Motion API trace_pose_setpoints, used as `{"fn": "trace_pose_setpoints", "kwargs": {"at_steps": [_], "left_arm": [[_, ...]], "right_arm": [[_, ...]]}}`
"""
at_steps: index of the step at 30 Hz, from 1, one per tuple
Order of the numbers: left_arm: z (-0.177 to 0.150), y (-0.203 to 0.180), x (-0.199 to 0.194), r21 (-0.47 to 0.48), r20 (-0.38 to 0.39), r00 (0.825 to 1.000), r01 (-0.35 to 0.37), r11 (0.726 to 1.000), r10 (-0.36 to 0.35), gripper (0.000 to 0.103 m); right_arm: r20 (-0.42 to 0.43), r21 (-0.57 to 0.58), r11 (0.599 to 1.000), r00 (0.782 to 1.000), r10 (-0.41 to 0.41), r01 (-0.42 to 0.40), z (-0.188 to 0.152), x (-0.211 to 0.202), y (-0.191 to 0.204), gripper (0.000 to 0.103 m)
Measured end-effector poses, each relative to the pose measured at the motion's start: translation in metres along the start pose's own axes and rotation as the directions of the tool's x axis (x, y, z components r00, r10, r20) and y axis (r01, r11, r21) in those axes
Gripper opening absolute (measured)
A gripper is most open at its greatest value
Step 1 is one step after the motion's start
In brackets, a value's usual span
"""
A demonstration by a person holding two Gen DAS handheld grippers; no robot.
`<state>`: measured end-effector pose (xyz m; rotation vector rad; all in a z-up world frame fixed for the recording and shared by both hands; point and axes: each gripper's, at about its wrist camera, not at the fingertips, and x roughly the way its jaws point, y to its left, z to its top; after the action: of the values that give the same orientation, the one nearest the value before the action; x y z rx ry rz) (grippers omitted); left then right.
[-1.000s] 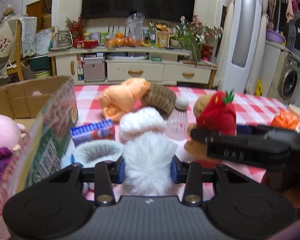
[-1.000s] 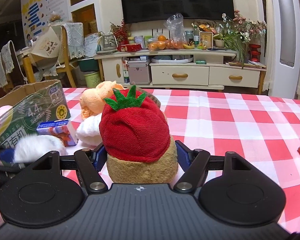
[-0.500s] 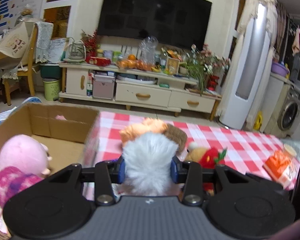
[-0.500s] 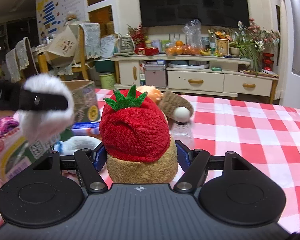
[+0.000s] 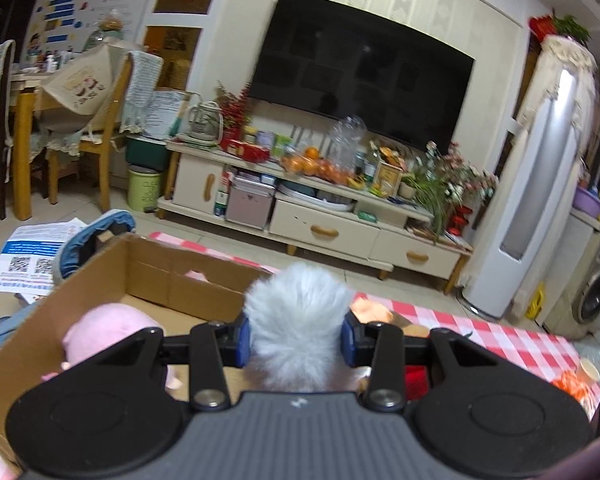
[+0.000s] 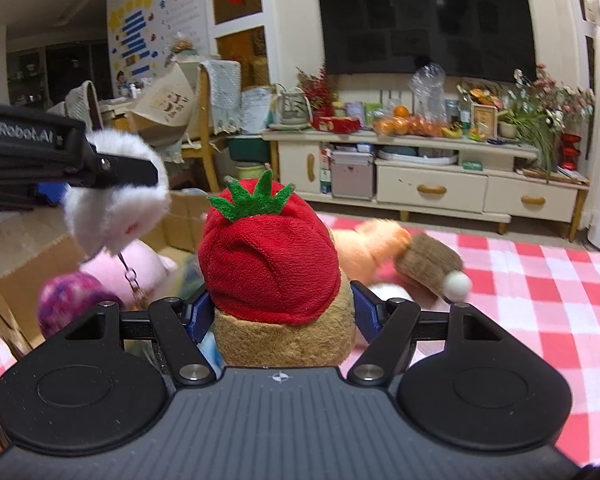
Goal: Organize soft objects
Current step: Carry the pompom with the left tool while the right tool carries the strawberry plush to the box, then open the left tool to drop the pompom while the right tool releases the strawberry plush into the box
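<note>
Right wrist view, right gripper point(image 6: 283, 314) clamping strawberry-capped plush point(image 6: 274, 264), left gripper point(image 6: 112, 172) marked "Robot.AI" squeezing white pompom point(image 6: 116, 208) above cardboard box point(image 6: 16, 292) rim.

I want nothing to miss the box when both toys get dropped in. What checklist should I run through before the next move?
1. Left tool grips the white pompom: ok.
2. Right tool grips the strawberry-hat plush: ok.
3. Pompom over the cardboard box: cannot tell; it sits near the box's right wall.
4. Plush over the box: not ok; the box lies left of it in the right wrist view.
5. Free floor in the box: ok; bare cardboard shows behind the pink plush.
6. Pompom's chain hanging free: ok.
</note>
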<state>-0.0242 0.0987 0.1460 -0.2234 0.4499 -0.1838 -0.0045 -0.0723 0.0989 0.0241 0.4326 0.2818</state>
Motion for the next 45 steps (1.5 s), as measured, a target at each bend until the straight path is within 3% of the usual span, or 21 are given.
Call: {"fn": "trace_pose_setpoints", "kwargs": {"at_steps": [14, 27, 32, 33, 35, 39, 45], "left_arm": [[0.02, 0.056, -0.005, -0.144, 0.049, 0.991, -0.119, 0.982, 0.127, 0.04], [0.021, 0.076, 0.002, -0.154, 0.025, 0.979, -0.197, 0.968, 0.203, 0.041], [0.019, 0.077, 0.007, -0.146, 0.003, 0.977, -0.213, 0.966, 0.215, 0.043], [0.019, 0.078, 0.008, -0.143, -0.003, 0.976, -0.216, 0.966, 0.217, 0.043], [0.018, 0.077, 0.01, -0.139, -0.01, 0.975, -0.221, 0.965, 0.221, 0.048], [0.018, 0.075, 0.008, -0.131, 0.0, 0.972, -0.235, 0.963, 0.237, 0.072], [0.019, 0.071, 0.004, -0.107, 0.022, 0.964, -0.261, 0.959, 0.264, 0.082]], "right_arm": [[0.038, -0.078, 0.991, 0.993, 0.115, -0.111, 0.035, 0.024, 0.06, 0.086], [-0.025, -0.107, 0.979, 0.985, 0.172, -0.174, 0.034, 0.045, 0.081, 0.087], [-0.053, -0.101, 0.978, 0.982, 0.18, -0.185, 0.034, 0.05, 0.083, 0.091], [-0.058, -0.099, 0.976, 0.981, 0.187, -0.192, 0.036, 0.052, 0.082, 0.099], [-0.05, -0.097, 0.975, 0.979, 0.197, -0.201, 0.038, 0.047, 0.08, 0.099], [-0.022, -0.096, 0.978, 0.982, 0.185, -0.186, 0.039, 0.035, 0.075, 0.099], [0.025, -0.028, 0.991, 0.991, 0.134, -0.133, 0.037, 0.015, 0.052, 0.1]]}}
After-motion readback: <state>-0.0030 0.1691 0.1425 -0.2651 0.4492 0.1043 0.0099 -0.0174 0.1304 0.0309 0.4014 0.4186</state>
